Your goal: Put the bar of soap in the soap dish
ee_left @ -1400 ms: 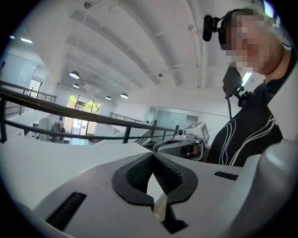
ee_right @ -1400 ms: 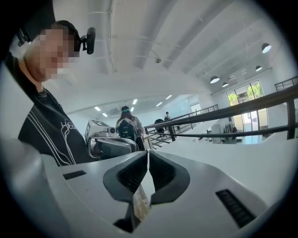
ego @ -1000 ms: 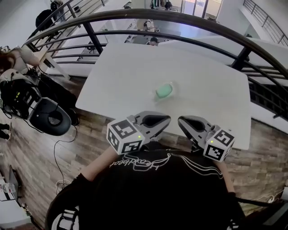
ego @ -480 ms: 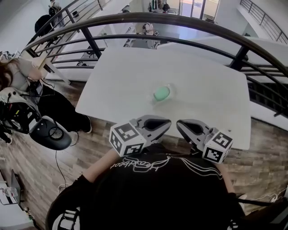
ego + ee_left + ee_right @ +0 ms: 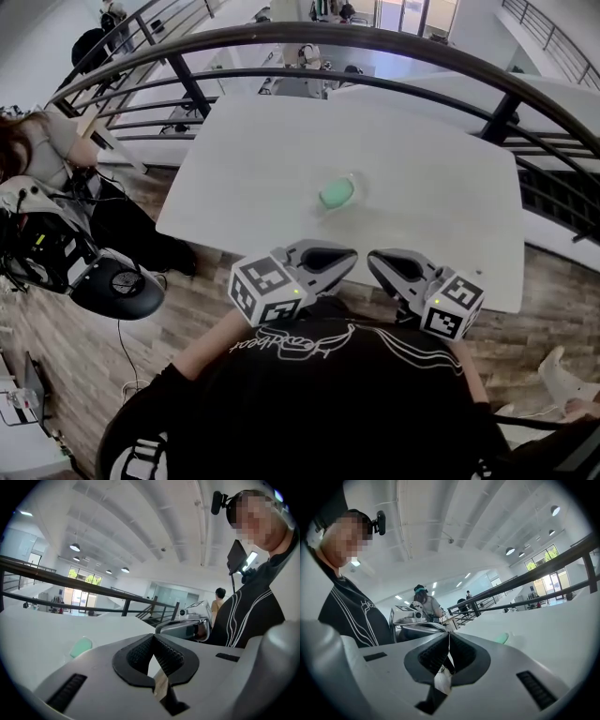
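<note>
A pale green bar of soap (image 5: pixel 337 193) lies in a clear soap dish (image 5: pixel 354 188) near the middle of the white table (image 5: pixel 422 169). It also shows as a green patch in the left gripper view (image 5: pixel 80 647) and the right gripper view (image 5: pixel 503 638). My left gripper (image 5: pixel 348 255) and right gripper (image 5: pixel 375 259) hover close to my chest at the table's near edge, tips facing each other. Both are shut and empty, well short of the soap. Each view shows its own jaws closed (image 5: pixel 152 637) (image 5: pixel 449 635).
A curved dark railing (image 5: pixel 375 42) runs behind the table. On the wooden floor at the left stand an office chair (image 5: pixel 117 286) and a seated person (image 5: pixel 37 150). A shoe (image 5: pixel 561 380) shows at the lower right.
Both grippers have stayed almost where they were, still shut. The chair at the left has shifted a little, and a shoe has come into view at the lower right.
</note>
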Available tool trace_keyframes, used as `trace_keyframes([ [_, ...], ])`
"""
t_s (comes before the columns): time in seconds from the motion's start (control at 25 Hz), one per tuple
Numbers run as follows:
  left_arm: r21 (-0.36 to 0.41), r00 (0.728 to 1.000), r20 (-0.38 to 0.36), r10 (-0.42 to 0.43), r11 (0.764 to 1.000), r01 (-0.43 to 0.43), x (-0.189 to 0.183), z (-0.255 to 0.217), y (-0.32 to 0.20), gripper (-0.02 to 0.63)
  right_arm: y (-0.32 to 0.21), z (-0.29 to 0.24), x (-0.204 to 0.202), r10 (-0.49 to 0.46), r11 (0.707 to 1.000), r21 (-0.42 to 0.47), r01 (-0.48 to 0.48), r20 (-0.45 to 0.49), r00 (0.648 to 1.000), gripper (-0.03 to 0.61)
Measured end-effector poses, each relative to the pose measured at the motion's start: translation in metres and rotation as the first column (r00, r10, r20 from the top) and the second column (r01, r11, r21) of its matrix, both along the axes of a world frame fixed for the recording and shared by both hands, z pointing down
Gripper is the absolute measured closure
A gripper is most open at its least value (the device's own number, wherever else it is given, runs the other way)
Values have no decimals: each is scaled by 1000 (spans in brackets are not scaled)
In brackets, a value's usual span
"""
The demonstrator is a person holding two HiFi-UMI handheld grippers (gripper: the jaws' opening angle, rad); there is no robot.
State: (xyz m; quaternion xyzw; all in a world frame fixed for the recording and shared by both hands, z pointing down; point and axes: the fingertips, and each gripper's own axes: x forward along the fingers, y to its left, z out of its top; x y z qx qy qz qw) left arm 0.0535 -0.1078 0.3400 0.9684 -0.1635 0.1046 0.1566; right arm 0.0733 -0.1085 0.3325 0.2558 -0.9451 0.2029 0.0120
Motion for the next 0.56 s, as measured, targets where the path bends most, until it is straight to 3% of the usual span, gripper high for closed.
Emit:
trace_keyframes([
  [0.56,-28,1000,-9,0,1000,0,-7,-10,-4,606,-3,-12,-9,-6,1000,9,6,-8,1000,563],
])
